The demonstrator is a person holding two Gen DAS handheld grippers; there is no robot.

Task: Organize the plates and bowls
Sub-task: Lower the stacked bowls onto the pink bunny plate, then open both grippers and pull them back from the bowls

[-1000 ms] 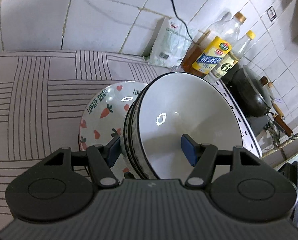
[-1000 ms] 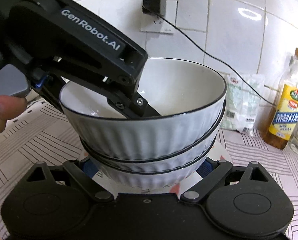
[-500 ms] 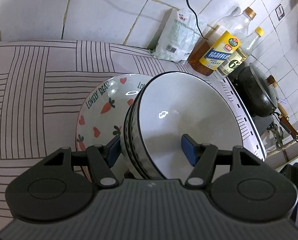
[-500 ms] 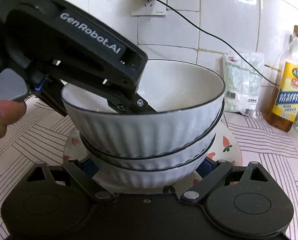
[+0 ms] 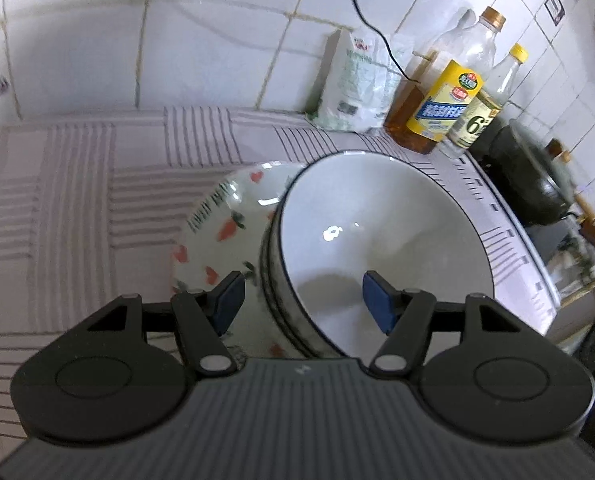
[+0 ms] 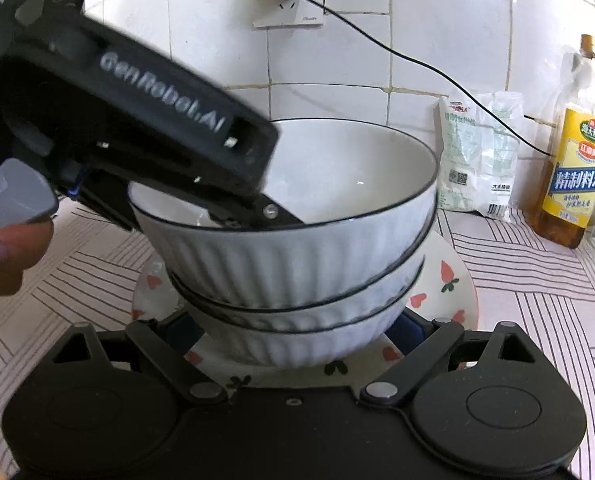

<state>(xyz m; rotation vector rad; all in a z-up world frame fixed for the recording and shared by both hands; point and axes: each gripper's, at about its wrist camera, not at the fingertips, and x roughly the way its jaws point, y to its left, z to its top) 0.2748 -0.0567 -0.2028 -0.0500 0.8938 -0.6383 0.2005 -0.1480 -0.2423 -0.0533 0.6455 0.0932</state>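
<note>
Three bowls (image 6: 289, 248) are sitting nested in one stack, and the stack is resting over the plate (image 6: 453, 280) with the carrots and hearts. We are judging that most of the work is done: bowls are together, and they are on the plate. What is left, as far as we can see, is to let go and take both claws away, and perhaps to center the stack, because in the left view the bowls (image 5: 377, 240) are covering only the right part of the plate (image 5: 221, 232). We are not seeing other dishes on the striped cloth (image 5: 77, 184).

Our left claw (image 5: 303, 300) is standing over the rim of the top bowl, one pad (image 5: 379, 300) inside it and the other pad (image 5: 227, 298) outside, over the plate. The jaws are fairly wide, and a gap is showing between the outer pad and the bowl wall, so we are judging it is not squeezing the rim now. The picture is blurred a little, so the inner contact is not sure.

Our right claw (image 6: 293, 332) is reaching around the bottom bowl from the front. Its pads are mostly hidden behind the bowl, so we cannot tell if they are pressing it or only standing beside it.
</note>
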